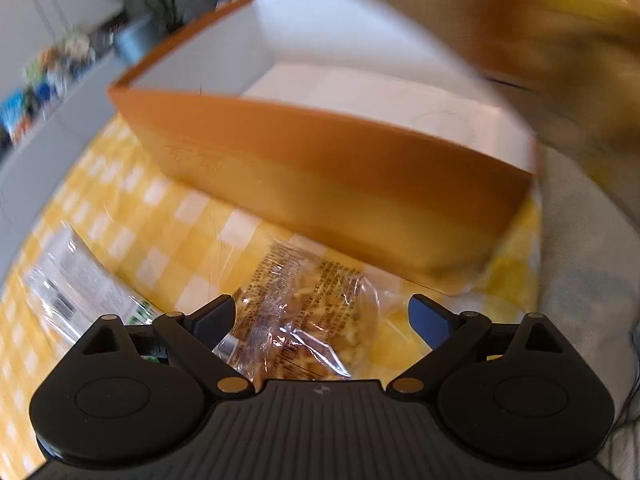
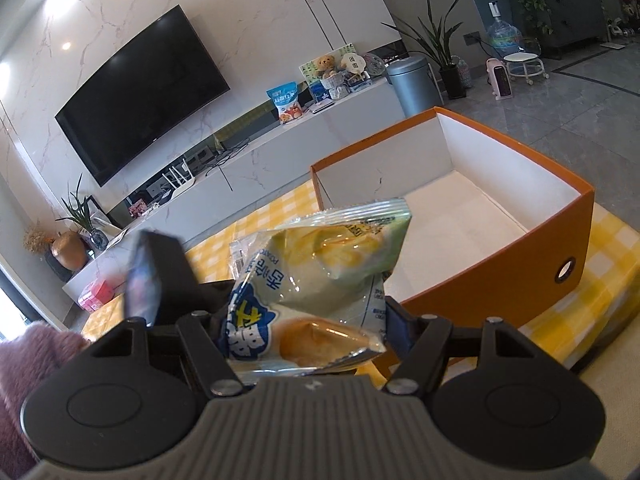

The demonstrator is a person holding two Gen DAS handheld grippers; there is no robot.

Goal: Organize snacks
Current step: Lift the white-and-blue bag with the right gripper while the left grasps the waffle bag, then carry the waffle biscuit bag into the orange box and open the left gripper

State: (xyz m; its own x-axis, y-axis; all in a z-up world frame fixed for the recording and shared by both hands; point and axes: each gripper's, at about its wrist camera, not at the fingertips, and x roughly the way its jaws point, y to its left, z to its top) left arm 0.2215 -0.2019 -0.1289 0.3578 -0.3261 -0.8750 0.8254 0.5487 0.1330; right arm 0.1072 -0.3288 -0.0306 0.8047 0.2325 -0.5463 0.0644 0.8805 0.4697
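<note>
Beside the orange box (image 2: 500, 272), my right claw (image 2: 308, 320) grips a chip bag (image 2: 320, 272); left claw (image 1: 320, 320) open over a wrapped snack (image 1: 304, 320).

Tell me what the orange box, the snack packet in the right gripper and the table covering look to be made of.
Orange box: probably rigid paperboard, matte orange outside and white inside, with thin straight walls. Snack packet: glossy plastic film, crinkled, with crimped edges and glare, shut between the right gripper's pads. Table covering: yellow-and-white check, likely cloth or vinyl; blur leaves it open.
</note>
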